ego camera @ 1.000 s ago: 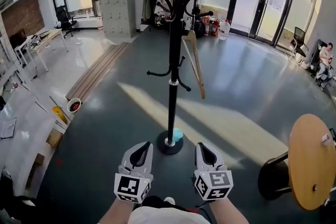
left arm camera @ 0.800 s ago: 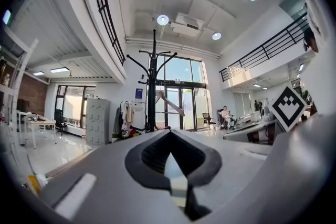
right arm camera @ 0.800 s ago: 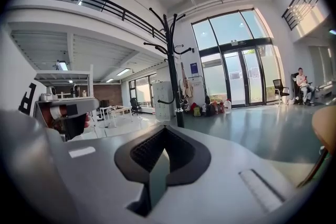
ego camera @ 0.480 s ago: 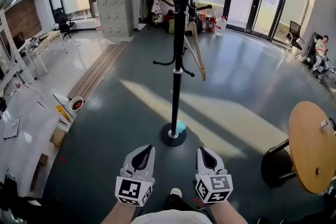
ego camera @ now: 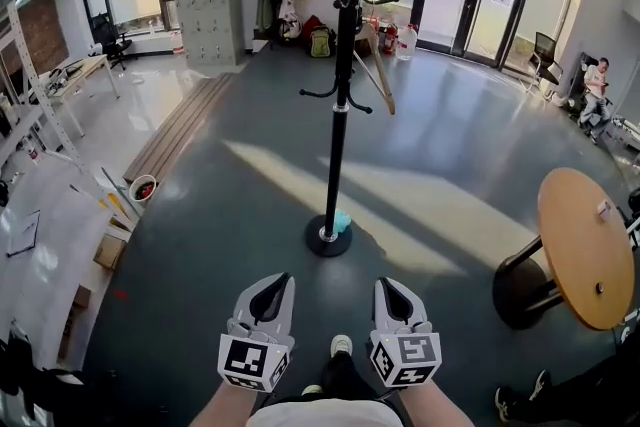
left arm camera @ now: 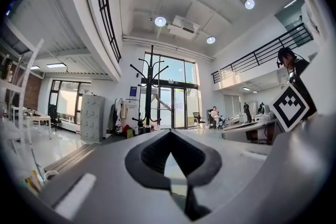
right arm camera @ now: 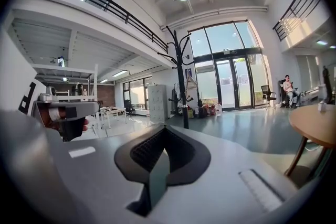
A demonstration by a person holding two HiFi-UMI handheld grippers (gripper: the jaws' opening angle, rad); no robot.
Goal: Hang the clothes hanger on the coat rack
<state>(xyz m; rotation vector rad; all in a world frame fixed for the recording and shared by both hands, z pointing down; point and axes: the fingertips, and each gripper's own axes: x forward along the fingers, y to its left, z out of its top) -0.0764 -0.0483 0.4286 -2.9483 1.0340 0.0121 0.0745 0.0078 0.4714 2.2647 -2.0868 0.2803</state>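
At the bottom centre, the left gripper (ego camera: 274,282) and right gripper (ego camera: 389,284) sit side by side, each with jaws pressed together on nothing. Beyond them, mid-frame, stands the coat rack (ego camera: 340,125). The wooden hanger (ego camera: 380,75) hangs on its right side, upper centre.

Rack (ego camera: 338,145) black, hanger (ego camera: 383,80) tan, floor (ego camera: 450,145) dark grey, table (ego camera: 580,245) orange-brown. Left gripper (ego camera: 276,281) and right gripper (ego camera: 386,285) light grey, with black-white square markers (ego camera: 246,355).
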